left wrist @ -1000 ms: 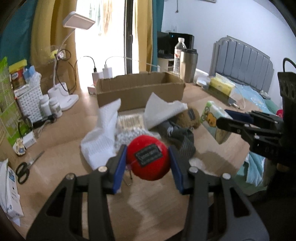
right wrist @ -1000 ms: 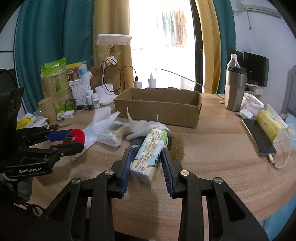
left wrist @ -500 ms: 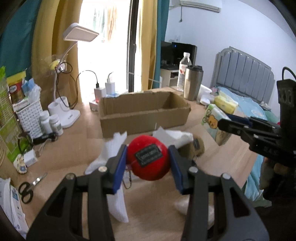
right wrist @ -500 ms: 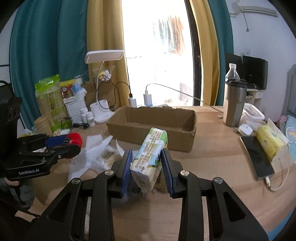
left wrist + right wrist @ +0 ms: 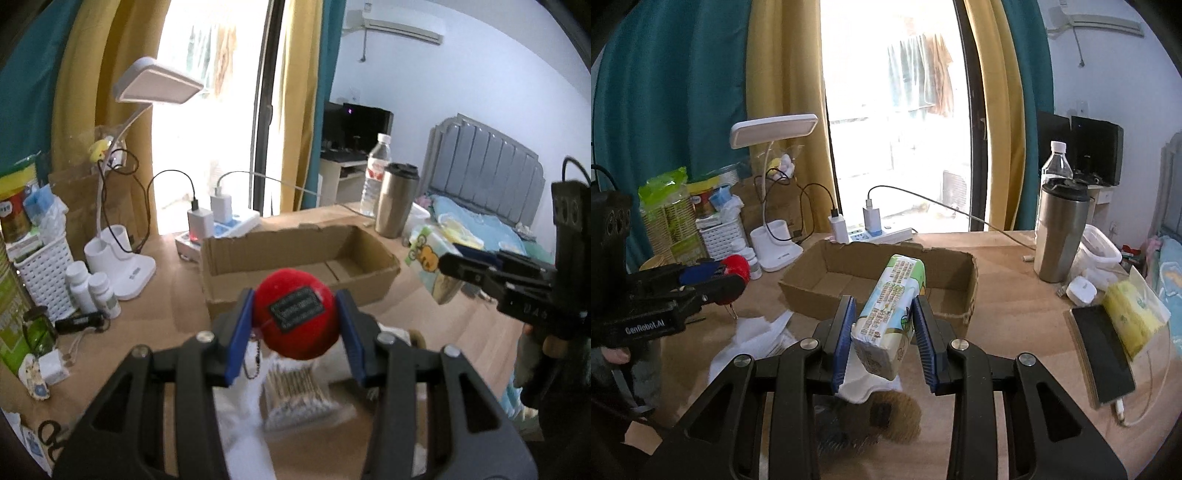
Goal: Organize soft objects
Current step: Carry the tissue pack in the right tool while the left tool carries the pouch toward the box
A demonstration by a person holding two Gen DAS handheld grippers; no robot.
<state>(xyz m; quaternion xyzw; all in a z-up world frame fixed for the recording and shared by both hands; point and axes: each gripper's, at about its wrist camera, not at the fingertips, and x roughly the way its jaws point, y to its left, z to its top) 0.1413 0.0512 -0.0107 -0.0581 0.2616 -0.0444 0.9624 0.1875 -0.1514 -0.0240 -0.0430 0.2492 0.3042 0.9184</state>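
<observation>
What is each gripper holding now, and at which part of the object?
The left gripper holds a red plush ball by its two sides. The right gripper holds a tissue pack by its long sides, near one end.

A white desk lamp [image 5: 772,206] stands at the table's [image 5: 1015,295] back-left, beside a power strip [image 5: 879,233]. A steel tumbler [image 5: 1060,230] and water bottle [image 5: 1056,162] stand right; a phone [image 5: 1102,354] lies nearer.
</observation>
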